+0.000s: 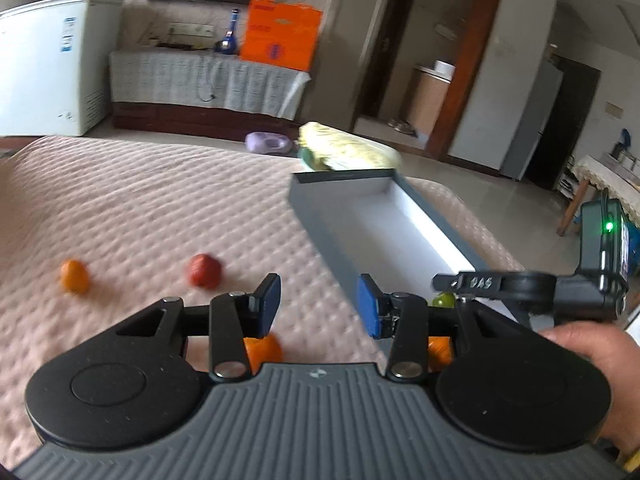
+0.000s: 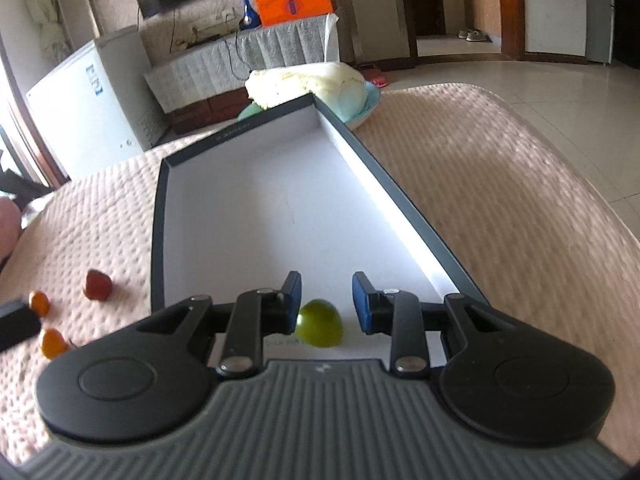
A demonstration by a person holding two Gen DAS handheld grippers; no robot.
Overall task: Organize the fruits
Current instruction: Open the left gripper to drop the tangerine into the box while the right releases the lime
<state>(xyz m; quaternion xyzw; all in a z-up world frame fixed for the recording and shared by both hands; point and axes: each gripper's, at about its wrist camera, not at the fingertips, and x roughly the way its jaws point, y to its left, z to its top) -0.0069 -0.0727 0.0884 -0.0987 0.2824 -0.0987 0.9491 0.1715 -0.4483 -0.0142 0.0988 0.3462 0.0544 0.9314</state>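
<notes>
Fruits lie partly on the pink quilted bench and partly in the tray: green fruit sits on the white floor of the grey-rimmed tray, at its near end, between the right gripper fingers but not touching either blue pad. Right gripper is spread apart, holding nothing. Left gripper is also spread apart and holds nothing, hovering over the bench just left of the tray's near-left wall. Red fruit and small orange fruit lie on the bench ahead-left of the left gripper, apart from each other. Another orange fruit shows under the left gripper's left finger linkage; more orange shows under the right linkage, can't tell what. Cabbage on a pale blue plate sits just beyond the tray's far corner. Left view is motion-blurred.
</notes>
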